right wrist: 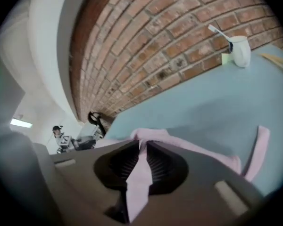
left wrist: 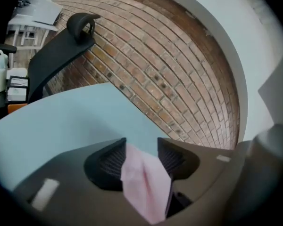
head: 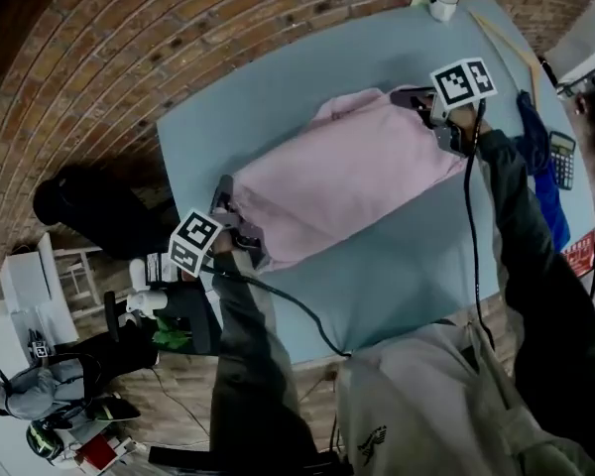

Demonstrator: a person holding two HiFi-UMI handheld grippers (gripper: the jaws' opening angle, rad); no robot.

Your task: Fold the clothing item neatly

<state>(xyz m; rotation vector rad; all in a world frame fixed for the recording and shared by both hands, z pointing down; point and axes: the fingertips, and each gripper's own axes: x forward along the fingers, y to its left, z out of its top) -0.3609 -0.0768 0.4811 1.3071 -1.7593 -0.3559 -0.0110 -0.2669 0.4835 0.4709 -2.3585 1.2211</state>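
Observation:
A pink garment (head: 347, 177) lies folded in a long band across the light blue table (head: 407, 266). My left gripper (head: 230, 216) is at its lower left end. In the left gripper view the left gripper (left wrist: 141, 142) stands open, its jaws apart; a fold of the pink garment (left wrist: 144, 182) hangs against the left pad, with a gap to the right one. My right gripper (head: 418, 102) is at the garment's upper right end. The right gripper view shows the right gripper (right wrist: 143, 145) shut on a thin fold of the garment (right wrist: 212, 155).
A white cup (head: 441, 3) (right wrist: 239, 51) with a stick in it stands at the table's far corner. A wooden rod (head: 506, 43), a blue cloth (head: 540, 167) and a calculator (head: 562, 159) lie along the right edge. A black chair (left wrist: 61, 41) stands beyond the left edge.

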